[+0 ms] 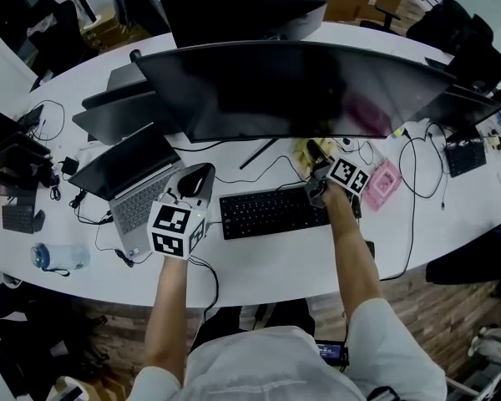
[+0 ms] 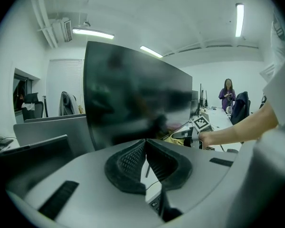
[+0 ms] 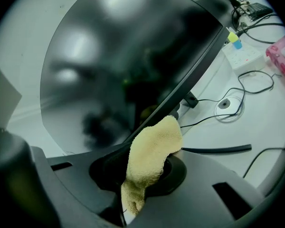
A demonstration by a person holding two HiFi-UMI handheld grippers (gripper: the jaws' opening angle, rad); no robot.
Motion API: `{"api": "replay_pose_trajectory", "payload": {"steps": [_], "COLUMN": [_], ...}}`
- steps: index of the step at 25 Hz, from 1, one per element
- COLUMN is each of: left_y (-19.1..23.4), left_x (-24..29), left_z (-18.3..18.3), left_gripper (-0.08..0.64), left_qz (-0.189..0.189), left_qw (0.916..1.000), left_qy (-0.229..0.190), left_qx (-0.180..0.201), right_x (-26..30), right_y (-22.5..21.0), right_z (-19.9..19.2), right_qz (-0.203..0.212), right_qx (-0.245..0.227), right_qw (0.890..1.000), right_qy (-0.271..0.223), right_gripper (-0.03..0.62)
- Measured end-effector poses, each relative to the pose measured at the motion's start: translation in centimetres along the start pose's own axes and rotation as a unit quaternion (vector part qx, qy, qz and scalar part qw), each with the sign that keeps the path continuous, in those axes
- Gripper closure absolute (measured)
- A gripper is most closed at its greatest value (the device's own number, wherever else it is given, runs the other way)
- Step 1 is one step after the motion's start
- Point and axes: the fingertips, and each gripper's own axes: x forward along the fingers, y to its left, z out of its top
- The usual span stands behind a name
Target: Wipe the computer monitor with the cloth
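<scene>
The left gripper (image 1: 198,175) hovered over the surface (image 1: 259,261) between the laptop (image 1: 129,180) and the keyboard (image 1: 271,212). Its jaws were pressed together with nothing between them, so it steadied nothing. A firm push on the wide curved monitor (image 1: 301,90) could therefore probably have rocked it on its stand.

Further right, the right gripper (image 3: 147,161) had its jaws clamped on the yellow cloth (image 3: 153,148). The cloth's free end stood up at the monitor's lower edge, right of centre; whether it touched the glass could not be told. Only a narrow fold was pinched, so a hard drag across the screen might have pulled the cloth loose. If the fabric had bunched aside, the bare jaw tips could have scraped the panel.

To the right, loose cables (image 3: 237,91) and a power strip (image 3: 244,56) lay just under the monitor's corner. A low sweep there risked snagging them.

By count there were two grippers, one laptop, one keyboard, one cloth and one pink box (image 1: 382,184). One monitor faced the person, and at least one more screen (image 1: 250,2) stood behind it.
</scene>
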Motion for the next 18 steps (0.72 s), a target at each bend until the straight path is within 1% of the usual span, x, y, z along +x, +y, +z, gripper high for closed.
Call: {"api": "replay_pose_trajectory", "payload": {"steps": [9, 18], "left_y": [3.5, 6.8], "left_x": [-3.2, -5.8], "left_z": [-2.2, -4.0], "left_gripper": [0.540, 0.540], "left_qz": [0.009, 0.020], "left_qw": [0.9999, 0.9996], "left_qy": [0.006, 0.004], "left_qx": [-0.008, -0.020], "right_x": [3.2, 5.6], "right_y": [4.4, 7.6], "right_z": [-4.3, -7.6], "right_qz": [0.023, 0.027], "right_qx": [0.003, 0.017], "right_qw": [1.000, 0.999], "right_qy": [0.015, 0.024], "right_gripper": [0.497, 0.497]}}
